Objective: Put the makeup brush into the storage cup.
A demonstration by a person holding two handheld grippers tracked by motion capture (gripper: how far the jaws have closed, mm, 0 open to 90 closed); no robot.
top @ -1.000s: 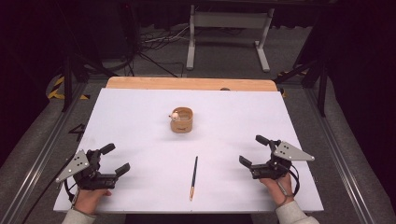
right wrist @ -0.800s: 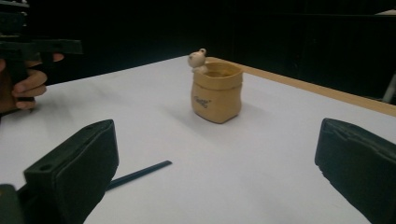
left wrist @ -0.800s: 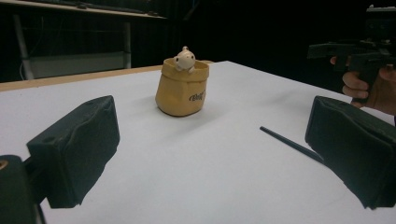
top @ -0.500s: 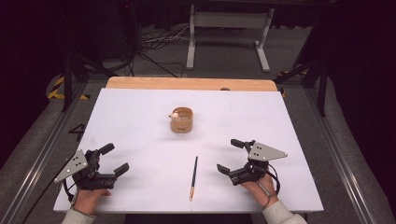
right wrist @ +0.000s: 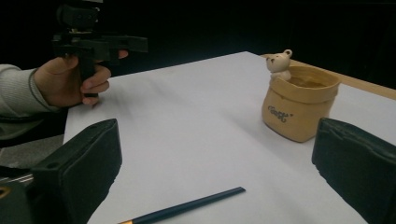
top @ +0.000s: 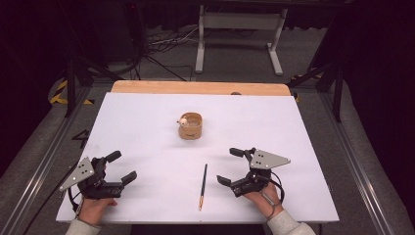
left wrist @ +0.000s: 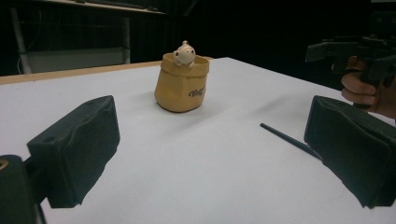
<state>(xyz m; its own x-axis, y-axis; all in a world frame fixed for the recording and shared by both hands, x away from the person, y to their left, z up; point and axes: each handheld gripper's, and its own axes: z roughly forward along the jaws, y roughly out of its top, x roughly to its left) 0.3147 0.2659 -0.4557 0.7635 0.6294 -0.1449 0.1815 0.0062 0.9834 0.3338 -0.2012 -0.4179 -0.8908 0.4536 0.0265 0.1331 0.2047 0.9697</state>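
Change: right gripper (top: 231,166) has moved left, now near the pencil (top: 202,180).
Jaws: both wide, left gripper (top: 122,166) too.
Meaning: pickup probably next.

In the left gripper view, the far end of the pencil (left wrist: 289,138) goes behind the black jaw at 3 o'clock, so its tip is hidden. In the right gripper view, the pencil (right wrist: 187,209) is cut off by the picture's bottom edge at 7 o'clock. The dark word on the little pot (right wrist: 299,102) is too blurry to read. In the high view, the small animal figure (top: 183,121) on the pot's rim is too tiny to tell what it is.
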